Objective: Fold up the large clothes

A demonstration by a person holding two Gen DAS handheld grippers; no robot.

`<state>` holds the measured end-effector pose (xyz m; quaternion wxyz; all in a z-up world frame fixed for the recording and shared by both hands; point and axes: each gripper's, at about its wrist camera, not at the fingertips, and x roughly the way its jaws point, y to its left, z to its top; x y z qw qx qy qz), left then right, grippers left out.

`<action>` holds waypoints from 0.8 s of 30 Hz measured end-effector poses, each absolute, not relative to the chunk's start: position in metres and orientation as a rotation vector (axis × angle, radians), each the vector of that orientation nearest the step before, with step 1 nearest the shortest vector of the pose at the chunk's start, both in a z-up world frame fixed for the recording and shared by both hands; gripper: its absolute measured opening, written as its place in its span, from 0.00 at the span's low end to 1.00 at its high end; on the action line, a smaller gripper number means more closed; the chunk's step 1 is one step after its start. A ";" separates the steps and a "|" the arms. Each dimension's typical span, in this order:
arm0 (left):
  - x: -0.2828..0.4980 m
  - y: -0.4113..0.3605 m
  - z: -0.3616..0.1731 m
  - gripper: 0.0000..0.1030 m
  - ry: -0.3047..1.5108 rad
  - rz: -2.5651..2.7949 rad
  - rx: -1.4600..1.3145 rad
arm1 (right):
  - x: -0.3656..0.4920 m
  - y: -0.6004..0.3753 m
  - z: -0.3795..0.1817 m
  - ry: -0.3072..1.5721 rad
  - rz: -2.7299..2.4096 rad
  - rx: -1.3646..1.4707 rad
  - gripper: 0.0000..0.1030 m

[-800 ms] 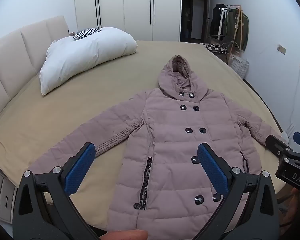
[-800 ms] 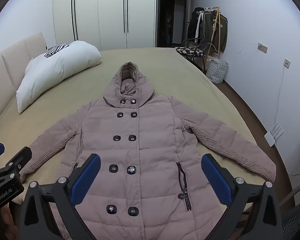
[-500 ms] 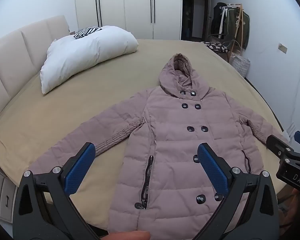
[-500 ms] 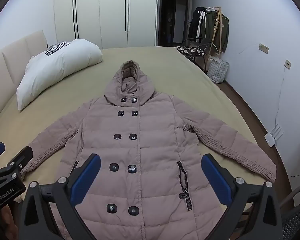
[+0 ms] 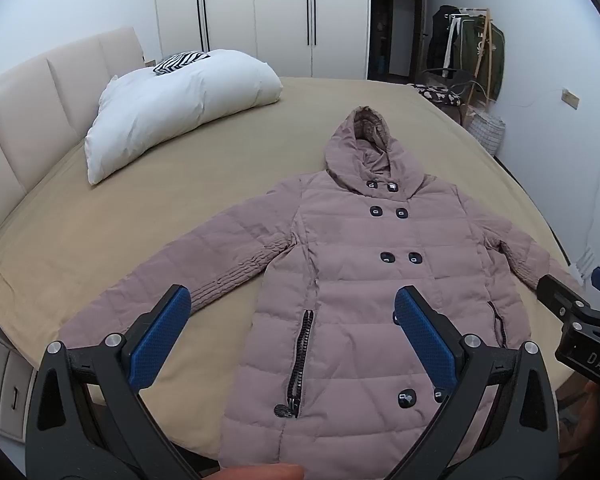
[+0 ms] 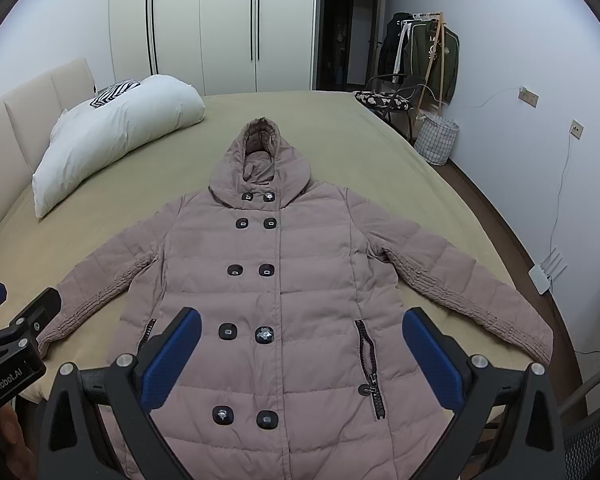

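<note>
A mauve hooded puffer coat [image 5: 352, 284] lies flat, front up, on the bed, with both sleeves spread and the hood pointing away. It also shows in the right wrist view [image 6: 292, 292]. My left gripper [image 5: 292, 316] is open and empty above the coat's lower left part. My right gripper [image 6: 302, 338] is open and empty above the coat's lower middle. Each gripper shows at the edge of the other's view: the right one [image 5: 580, 320], the left one [image 6: 12, 332].
The bed [image 5: 120, 220] has a tan sheet and a padded headboard [image 5: 28, 112] on the left. A white pillow [image 5: 172, 108] lies at the far left. A clothes rack [image 6: 428, 56], a chair and a laundry basket [image 6: 436, 140] stand to the right.
Both grippers have drifted slightly; the coat sits a little further right and lower in view. Nothing was grasped.
</note>
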<state>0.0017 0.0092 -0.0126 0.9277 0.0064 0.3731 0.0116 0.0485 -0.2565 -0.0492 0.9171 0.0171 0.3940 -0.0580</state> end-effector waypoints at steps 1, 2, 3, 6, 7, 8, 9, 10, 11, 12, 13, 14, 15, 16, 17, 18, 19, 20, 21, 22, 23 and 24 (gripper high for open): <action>0.002 0.009 -0.013 1.00 0.765 0.025 0.013 | 0.049 -0.257 -0.049 0.811 -0.120 0.035 1.00; 0.002 0.010 -0.015 1.00 0.766 0.026 0.012 | 0.049 -0.257 -0.049 0.811 -0.119 0.035 1.00; 0.003 0.010 -0.015 1.00 0.766 0.027 0.012 | 0.048 -0.256 -0.050 0.811 -0.119 0.036 1.00; 0.003 0.010 -0.016 1.00 0.767 0.033 0.011 | 0.049 -0.257 -0.049 0.812 -0.119 0.034 1.00; 0.003 0.011 -0.016 1.00 0.767 0.034 0.010 | 0.049 -0.257 -0.049 0.812 -0.118 0.034 1.00; 0.003 0.010 -0.016 1.00 0.767 0.033 0.011 | 0.048 -0.256 -0.050 0.811 -0.119 0.034 1.00; 0.003 0.011 -0.016 1.00 0.766 0.032 0.012 | 0.049 -0.257 -0.050 0.811 -0.119 0.034 1.00; 0.003 0.011 -0.016 1.00 0.766 0.032 0.012 | 0.049 -0.257 -0.050 0.812 -0.119 0.035 1.00; 0.003 0.011 -0.016 1.00 0.766 0.032 0.012 | 0.049 -0.257 -0.049 0.813 -0.119 0.035 1.00; 0.003 0.011 -0.016 1.00 0.766 0.032 0.011 | 0.049 -0.256 -0.050 0.813 -0.119 0.035 1.00; 0.003 0.011 -0.016 1.00 0.766 0.032 0.011 | 0.049 -0.257 -0.049 0.814 -0.119 0.034 1.00; 0.003 0.011 -0.016 1.00 0.766 0.032 0.010 | 0.049 -0.257 -0.049 0.813 -0.118 0.034 1.00; 0.003 0.011 -0.016 1.00 0.767 0.032 0.010 | 0.048 -0.256 -0.050 0.813 -0.118 0.034 1.00; 0.003 0.011 -0.016 1.00 0.767 0.032 0.010 | 0.049 -0.257 -0.050 0.813 -0.118 0.034 1.00; 0.003 0.011 -0.016 1.00 0.766 0.031 0.011 | 0.049 -0.256 -0.050 0.813 -0.118 0.034 1.00; 0.003 0.011 -0.016 1.00 0.766 0.031 0.012 | 0.049 -0.256 -0.050 0.813 -0.118 0.034 1.00; 0.003 0.011 -0.016 1.00 0.766 0.031 0.011 | 0.049 -0.256 -0.050 0.813 -0.119 0.034 1.00; 0.003 0.011 -0.016 1.00 0.767 0.030 0.011 | 0.049 -0.256 -0.050 0.814 -0.119 0.033 1.00; 0.003 0.011 -0.016 1.00 0.767 0.030 0.011 | 0.049 -0.256 -0.050 0.814 -0.120 0.033 1.00; 0.003 0.011 -0.016 1.00 0.767 0.031 0.011 | 0.049 -0.256 -0.050 0.814 -0.120 0.033 1.00; 0.003 0.011 -0.016 1.00 0.767 0.031 0.011 | 0.049 -0.256 -0.050 0.814 -0.120 0.032 1.00; 0.003 0.011 -0.016 1.00 0.767 0.031 0.011 | 0.049 -0.256 -0.050 0.815 -0.120 0.032 1.00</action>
